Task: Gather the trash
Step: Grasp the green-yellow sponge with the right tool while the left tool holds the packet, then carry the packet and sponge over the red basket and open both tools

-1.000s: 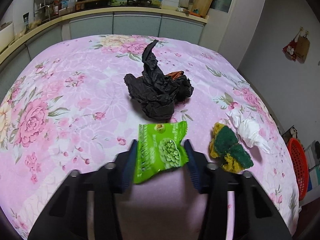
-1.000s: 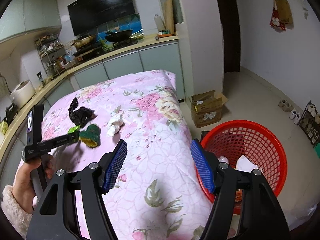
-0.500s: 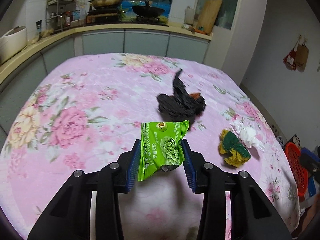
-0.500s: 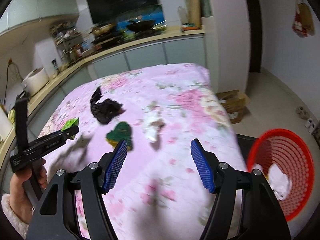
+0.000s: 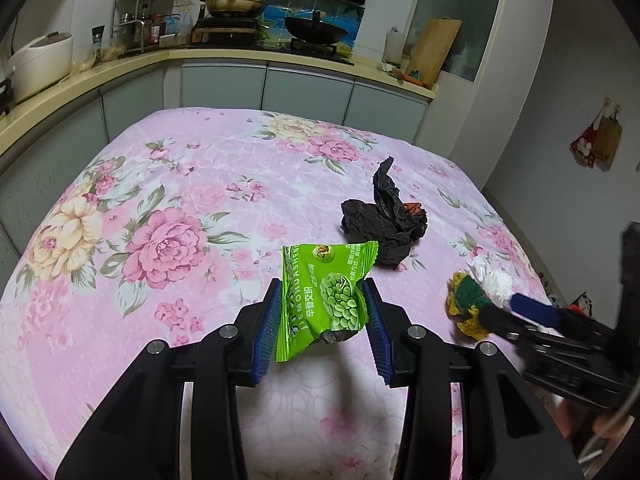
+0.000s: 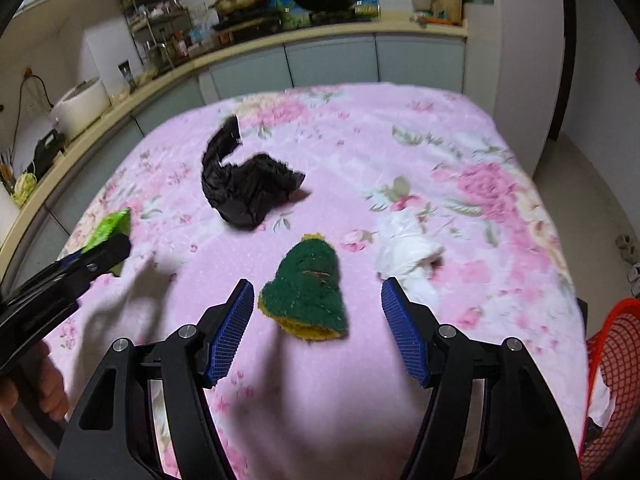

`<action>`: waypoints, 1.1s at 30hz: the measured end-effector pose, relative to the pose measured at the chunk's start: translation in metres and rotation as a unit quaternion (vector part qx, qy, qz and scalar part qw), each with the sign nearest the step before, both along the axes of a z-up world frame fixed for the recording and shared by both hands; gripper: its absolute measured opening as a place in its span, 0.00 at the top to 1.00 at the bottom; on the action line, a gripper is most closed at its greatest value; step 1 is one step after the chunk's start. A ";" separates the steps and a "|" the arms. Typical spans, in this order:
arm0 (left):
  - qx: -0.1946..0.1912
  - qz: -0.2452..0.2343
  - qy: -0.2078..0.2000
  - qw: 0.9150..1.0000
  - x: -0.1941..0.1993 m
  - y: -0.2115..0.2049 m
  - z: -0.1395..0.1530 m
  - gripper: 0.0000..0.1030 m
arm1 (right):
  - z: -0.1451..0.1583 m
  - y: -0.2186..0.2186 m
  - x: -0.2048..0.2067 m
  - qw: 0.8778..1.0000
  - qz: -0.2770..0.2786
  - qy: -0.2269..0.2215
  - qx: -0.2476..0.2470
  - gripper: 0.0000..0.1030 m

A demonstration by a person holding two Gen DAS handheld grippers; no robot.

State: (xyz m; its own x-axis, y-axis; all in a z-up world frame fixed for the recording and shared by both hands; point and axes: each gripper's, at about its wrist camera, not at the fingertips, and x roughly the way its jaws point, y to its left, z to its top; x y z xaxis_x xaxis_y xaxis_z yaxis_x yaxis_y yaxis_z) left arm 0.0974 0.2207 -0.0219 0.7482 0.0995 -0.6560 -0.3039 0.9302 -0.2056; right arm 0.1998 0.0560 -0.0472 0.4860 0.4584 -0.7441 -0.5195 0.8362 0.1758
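Note:
My left gripper (image 5: 323, 316) is shut on a green snack packet (image 5: 326, 294), held above the pink flowered tablecloth (image 5: 160, 208). The same packet (image 6: 110, 226) and left gripper (image 6: 94, 256) show at the left edge of the right wrist view. My right gripper (image 6: 318, 312) stands open just in front of a green and yellow scouring sponge (image 6: 308, 292), with nothing between its fingers. A crumpled black bag (image 6: 244, 184) lies farther back, and a crumpled white tissue (image 6: 406, 250) lies right of the sponge. In the left wrist view, the sponge (image 5: 466, 300), the tissue (image 5: 494, 280) and the black bag (image 5: 384, 220) lie at the right.
A red mesh basket (image 6: 616, 364) holding white trash stands on the floor past the table's right edge. Kitchen counters (image 5: 100, 72) with pots and a rice cooker (image 5: 38, 60) run behind and left of the table. A person's hand (image 6: 44, 384) grips the left tool.
My left gripper has lifted the green packet off the cloth and drawn back. My right gripper has swung left from the red basket to the sponge on the table.

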 end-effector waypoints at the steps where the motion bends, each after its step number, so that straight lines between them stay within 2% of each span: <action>1: 0.000 -0.001 0.000 1.000 0.000 0.000 0.000 0.63 | -0.004 0.003 0.003 1.000 -0.001 0.005 -0.004 0.38; 5: 0.002 0.000 -0.001 1.000 -0.001 0.000 0.001 0.63 | -0.013 0.011 0.010 1.000 -0.003 0.016 -0.012 0.38; 8: 0.000 0.002 -0.002 1.000 -0.002 0.001 0.001 0.63 | -0.017 0.015 0.010 1.000 0.004 0.014 -0.019 0.48; 10: 0.000 0.003 -0.001 1.000 -0.002 0.001 0.001 0.63 | -0.017 0.015 0.008 1.000 0.010 0.015 -0.016 0.58; 11: 0.000 0.002 -0.001 1.000 -0.002 0.002 0.001 0.63 | -0.017 0.016 0.007 1.000 0.011 0.013 -0.016 0.59; 16: 0.004 0.000 -0.001 1.000 -0.002 -0.001 0.001 0.63 | -0.007 0.012 -0.003 1.000 0.014 -0.014 -0.018 0.61; 33: 0.016 -0.014 -0.024 0.999 -0.012 -0.021 0.020 0.63 | 0.041 -0.030 -0.047 0.997 0.010 -0.064 0.040 0.61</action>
State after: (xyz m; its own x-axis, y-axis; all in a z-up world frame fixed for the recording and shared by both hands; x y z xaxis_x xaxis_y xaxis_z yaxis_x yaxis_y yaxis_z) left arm 0.0852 0.2001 -0.0019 0.7819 0.0983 -0.6156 -0.2678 0.9447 -0.1892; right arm 0.1524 0.0262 -0.0064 0.5645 0.5236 -0.6381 -0.5579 0.8118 0.1726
